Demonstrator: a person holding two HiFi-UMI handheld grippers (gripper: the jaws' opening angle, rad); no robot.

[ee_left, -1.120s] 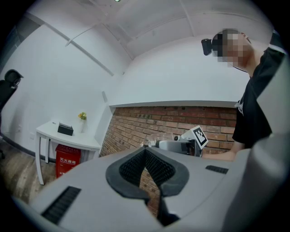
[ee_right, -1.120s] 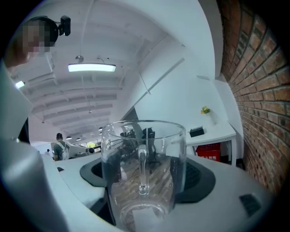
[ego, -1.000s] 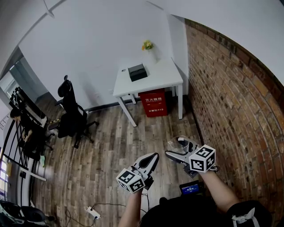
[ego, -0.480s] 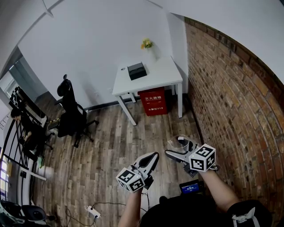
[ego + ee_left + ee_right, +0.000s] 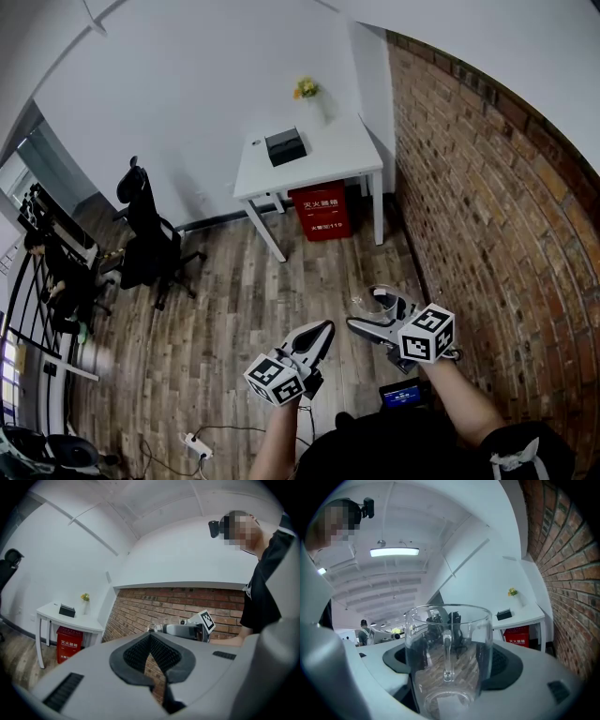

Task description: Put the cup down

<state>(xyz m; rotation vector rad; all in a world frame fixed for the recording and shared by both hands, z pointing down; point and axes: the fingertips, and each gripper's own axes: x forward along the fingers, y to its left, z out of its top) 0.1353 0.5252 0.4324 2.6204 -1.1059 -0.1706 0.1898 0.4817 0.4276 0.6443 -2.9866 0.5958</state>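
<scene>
A clear glass cup [image 5: 449, 660] with a handle stands upright between the jaws of my right gripper [image 5: 450, 667], which is shut on it. In the head view the cup [image 5: 378, 302] is held above the wooden floor at the lower right, in front of the right gripper [image 5: 380, 317]. My left gripper [image 5: 319, 336] hangs to its left with its jaws pressed together and nothing in them; from the left gripper view its closed pads [image 5: 151, 652] point toward the brick wall. A white table [image 5: 342, 159] stands far ahead against the wall.
On the table sit a black box [image 5: 284, 146] and a vase of yellow flowers [image 5: 307, 94]. A red box [image 5: 319, 213] stands under it. The brick wall [image 5: 487, 197] runs along the right. A black office chair [image 5: 145, 246] is at the left. A power strip [image 5: 194, 449] lies on the floor.
The table and room have slid slightly up and left in the head view. Both grippers hold the same pose, the cup still gripped.
</scene>
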